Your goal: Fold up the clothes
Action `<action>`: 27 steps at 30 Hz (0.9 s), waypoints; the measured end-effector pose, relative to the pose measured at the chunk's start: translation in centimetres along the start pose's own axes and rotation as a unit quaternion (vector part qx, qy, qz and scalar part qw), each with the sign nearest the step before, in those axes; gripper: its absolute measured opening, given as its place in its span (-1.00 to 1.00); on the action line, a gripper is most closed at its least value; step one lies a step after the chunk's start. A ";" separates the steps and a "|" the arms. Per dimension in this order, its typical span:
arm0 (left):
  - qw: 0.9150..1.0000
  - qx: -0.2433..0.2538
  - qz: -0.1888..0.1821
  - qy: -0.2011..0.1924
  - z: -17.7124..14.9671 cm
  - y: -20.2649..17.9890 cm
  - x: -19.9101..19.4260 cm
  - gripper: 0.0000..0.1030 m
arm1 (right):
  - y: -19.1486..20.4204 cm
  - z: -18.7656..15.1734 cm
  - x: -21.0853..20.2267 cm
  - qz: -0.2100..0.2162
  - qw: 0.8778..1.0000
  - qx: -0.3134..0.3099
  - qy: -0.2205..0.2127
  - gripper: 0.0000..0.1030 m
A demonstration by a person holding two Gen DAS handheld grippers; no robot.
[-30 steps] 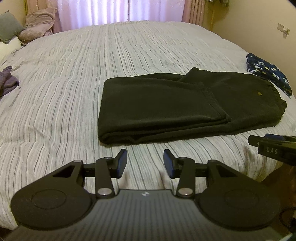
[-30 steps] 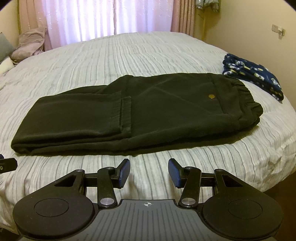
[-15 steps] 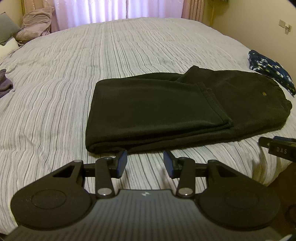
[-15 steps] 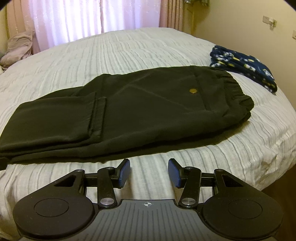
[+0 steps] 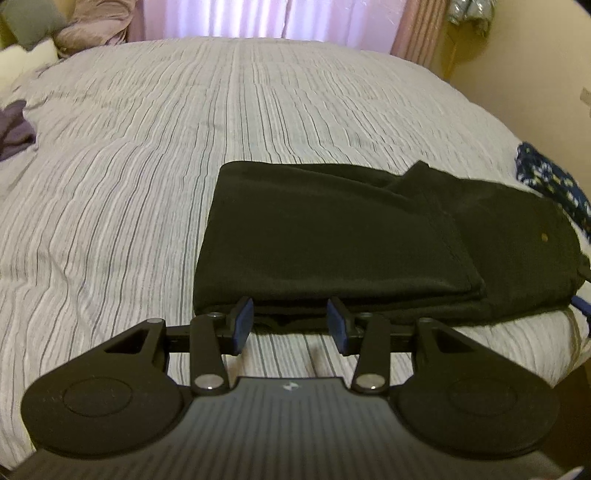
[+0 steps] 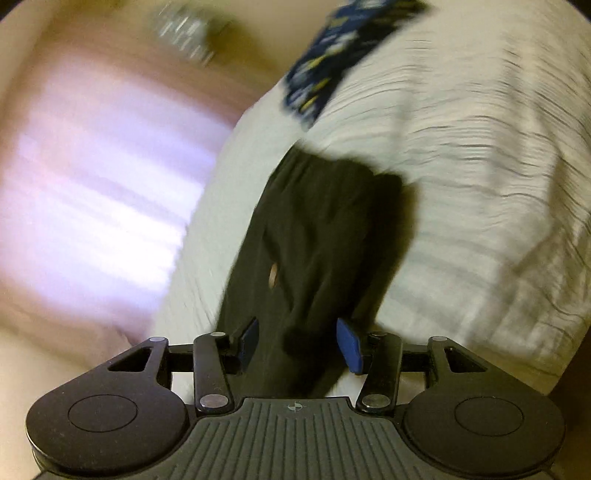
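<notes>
Moved: right gripper (image 6: 297, 341) has rolled hard and swung in on the waistband end of the black trousers (image 5: 332, 236); view blurred; left gripper (image 5: 290, 319) edged up to the near folded edge.
Right jaws: just been opening, apart, cloth between, pads not pressing.
Left jaws: apart, nothing gripped.
Trousers: half-folded flat on striped bedspread (image 5: 147, 166).
Risk: right closes on top layer only, fold slides apart.
Risk: left tips snag bedspread with trousers.

A home bedroom: a wide bed (image 5: 155, 192) under a striped cover, pillows (image 5: 33, 44) at its far left corner, pink curtains (image 5: 229, 18) over a bright window behind it, clothes (image 5: 332, 236) lying on it.
</notes>
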State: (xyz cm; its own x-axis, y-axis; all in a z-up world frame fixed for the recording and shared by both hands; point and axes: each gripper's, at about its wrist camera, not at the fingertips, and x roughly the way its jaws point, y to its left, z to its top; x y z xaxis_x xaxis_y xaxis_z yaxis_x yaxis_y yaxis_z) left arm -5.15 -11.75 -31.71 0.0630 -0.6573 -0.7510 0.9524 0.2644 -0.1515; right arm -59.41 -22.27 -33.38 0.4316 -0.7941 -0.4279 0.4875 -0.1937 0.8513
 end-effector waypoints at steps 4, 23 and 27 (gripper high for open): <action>1.000 -0.010 -0.006 -0.004 0.3 0.4 0.1 -0.23 | -2.1 2.1 -0.5 0.010 0.998 0.060 -0.030 0.63; 0.995 -0.081 -0.050 -0.033 0.9 3.1 3.3 -0.26 | -5.1 2.8 2.3 0.022 0.998 0.057 -0.014 -0.41; 0.996 -0.069 -0.042 -0.034 1.5 2.8 3.8 -0.26 | -2.7 2.9 2.5 -0.024 0.999 0.001 -0.021 -0.65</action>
State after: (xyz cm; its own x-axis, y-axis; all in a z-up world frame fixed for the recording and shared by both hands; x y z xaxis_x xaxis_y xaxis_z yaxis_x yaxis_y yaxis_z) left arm -1.85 -14.55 -34.03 0.0082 -0.7259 -0.6877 0.9056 0.2970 -0.3027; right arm -61.83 -25.38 -35.89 0.3749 -0.8080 -0.4546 0.5055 -0.2328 0.8308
